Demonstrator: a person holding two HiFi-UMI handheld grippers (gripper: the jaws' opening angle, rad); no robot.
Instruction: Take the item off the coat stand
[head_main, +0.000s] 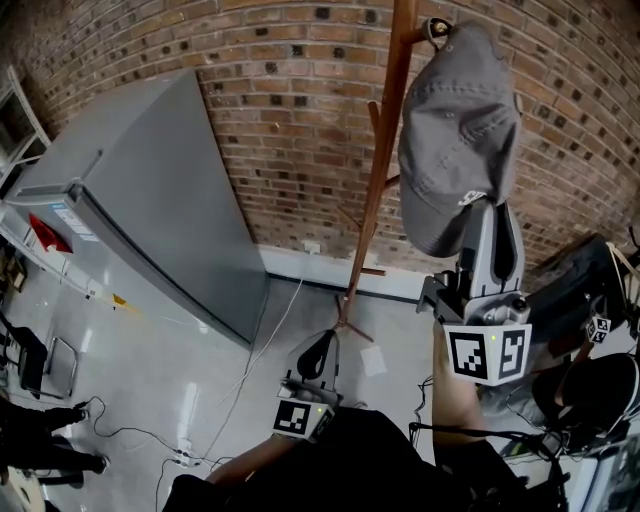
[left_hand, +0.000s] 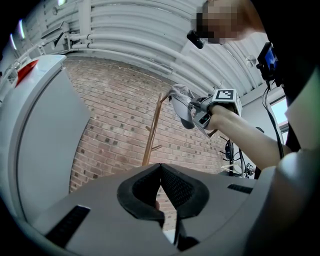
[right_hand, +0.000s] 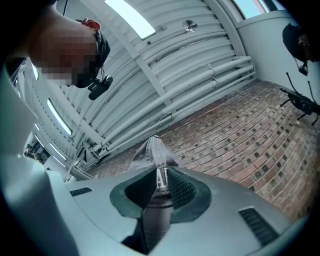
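Note:
A grey cap (head_main: 455, 130) hangs high on the wooden coat stand (head_main: 385, 130), its crown beside the top peg (head_main: 432, 30). I cannot tell whether it still rests on that peg. My right gripper (head_main: 482, 208) reaches up from below and is shut on the cap's lower edge. In the right gripper view the grey fabric (right_hand: 152, 155) is pinched between the pads of the right gripper (right_hand: 160, 175). My left gripper (head_main: 320, 345) hangs low near the stand's base, jaws shut and empty. In the left gripper view, past the left gripper (left_hand: 161, 172), the cap (left_hand: 182, 102) and the stand (left_hand: 152, 130) show.
A tall grey cabinet (head_main: 150, 200) stands left of the stand against the brick wall (head_main: 290, 90). Cables (head_main: 230, 400) run over the pale floor. Black equipment (head_main: 590, 300) crowds the right side. A person's feet (head_main: 50, 430) show at the lower left.

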